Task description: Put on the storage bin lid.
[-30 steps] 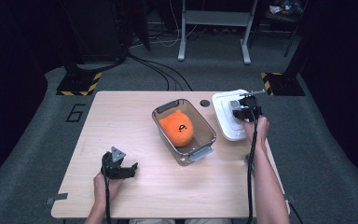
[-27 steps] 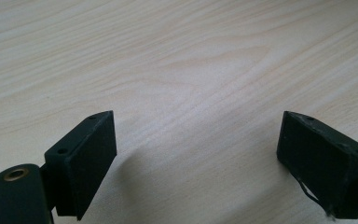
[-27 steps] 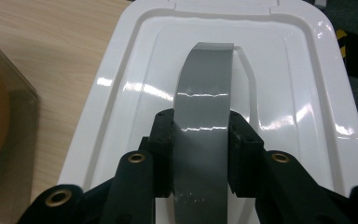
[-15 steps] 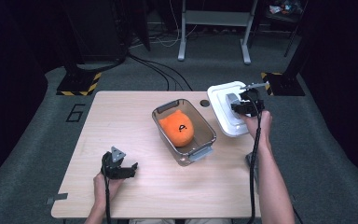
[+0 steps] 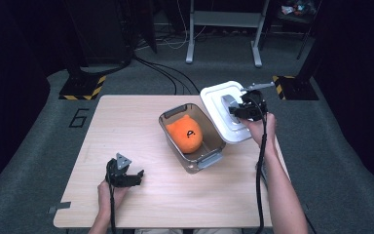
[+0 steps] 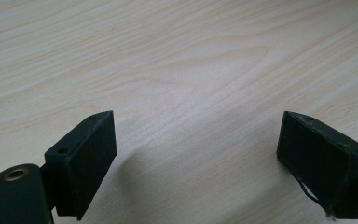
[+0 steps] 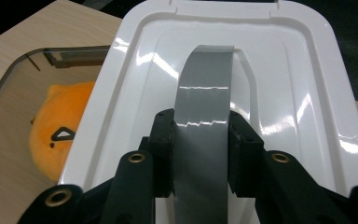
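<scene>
The right gripper is clamped on the grey tape handle of the white lid, which is held tilted just beside the clear container with the orange plush toy inside. The lid should be levelled and centred over the rim before lowering. The left gripper is spread wide, holding nothing, on the worktop.

The right gripper is up at two o'clock, jaws clamped tight; the left gripper rests at seven o'clock, jaws spread wide.
</scene>
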Demonstrator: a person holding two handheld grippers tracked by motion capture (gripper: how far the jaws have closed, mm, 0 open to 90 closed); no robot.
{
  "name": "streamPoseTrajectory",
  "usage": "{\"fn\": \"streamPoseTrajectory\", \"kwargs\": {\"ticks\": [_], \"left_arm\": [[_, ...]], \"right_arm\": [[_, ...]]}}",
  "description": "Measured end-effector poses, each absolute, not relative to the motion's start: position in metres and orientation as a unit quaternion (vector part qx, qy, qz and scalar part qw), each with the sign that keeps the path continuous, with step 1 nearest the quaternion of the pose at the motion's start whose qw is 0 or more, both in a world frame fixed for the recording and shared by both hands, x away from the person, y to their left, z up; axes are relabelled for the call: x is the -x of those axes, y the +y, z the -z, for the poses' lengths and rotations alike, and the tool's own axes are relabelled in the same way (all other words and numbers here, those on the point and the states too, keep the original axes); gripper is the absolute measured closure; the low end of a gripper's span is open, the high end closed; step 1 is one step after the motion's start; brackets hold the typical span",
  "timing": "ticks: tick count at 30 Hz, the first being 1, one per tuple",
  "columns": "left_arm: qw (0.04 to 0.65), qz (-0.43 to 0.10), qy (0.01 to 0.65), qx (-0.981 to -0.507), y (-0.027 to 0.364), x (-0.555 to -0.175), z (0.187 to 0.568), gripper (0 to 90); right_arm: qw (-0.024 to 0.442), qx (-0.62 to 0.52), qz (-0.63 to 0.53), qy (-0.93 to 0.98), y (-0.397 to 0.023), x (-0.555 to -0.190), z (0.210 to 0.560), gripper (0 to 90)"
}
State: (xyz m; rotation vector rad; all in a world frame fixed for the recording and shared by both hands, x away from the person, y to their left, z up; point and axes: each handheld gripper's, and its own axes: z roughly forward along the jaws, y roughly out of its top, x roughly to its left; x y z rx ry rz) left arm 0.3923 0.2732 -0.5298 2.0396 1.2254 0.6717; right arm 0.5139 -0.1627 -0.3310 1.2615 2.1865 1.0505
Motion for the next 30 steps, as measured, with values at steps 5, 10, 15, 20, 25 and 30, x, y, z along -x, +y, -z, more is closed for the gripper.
{"fn": "streamPoseTrajectory", "kwargs": {"ticks": [5,10,15,20,25,30], "left_arm": [[0.328,-0.257,0.468,-0.779,0.273,-0.392,0.530,11.6],[0.328,-0.257,0.468,-0.779,0.273,-0.392,0.530,11.6],[0.327,-0.259,0.466,-0.780,0.274,-0.392,0.530,11.5],[0.327,-0.259,0.466,-0.780,0.274,-0.392,0.530,11.6],[0.328,-0.257,0.468,-0.779,0.273,-0.392,0.530,11.6],[0.328,-0.256,0.469,-0.779,0.273,-0.392,0.530,11.6]], "right_arm": [[0.192,-0.436,-0.379,0.793,-0.146,-0.508,0.332,66.9],[0.180,-0.427,-0.380,0.801,-0.127,-0.503,0.336,66.9],[0.164,-0.419,-0.386,0.805,-0.111,-0.498,0.342,66.9],[0.153,-0.413,-0.384,0.812,-0.093,-0.495,0.348,66.9],[0.140,-0.405,-0.386,0.817,-0.077,-0.492,0.356,66.9],[0.129,-0.411,-0.386,0.816,-0.064,-0.490,0.364,66.9]]}}
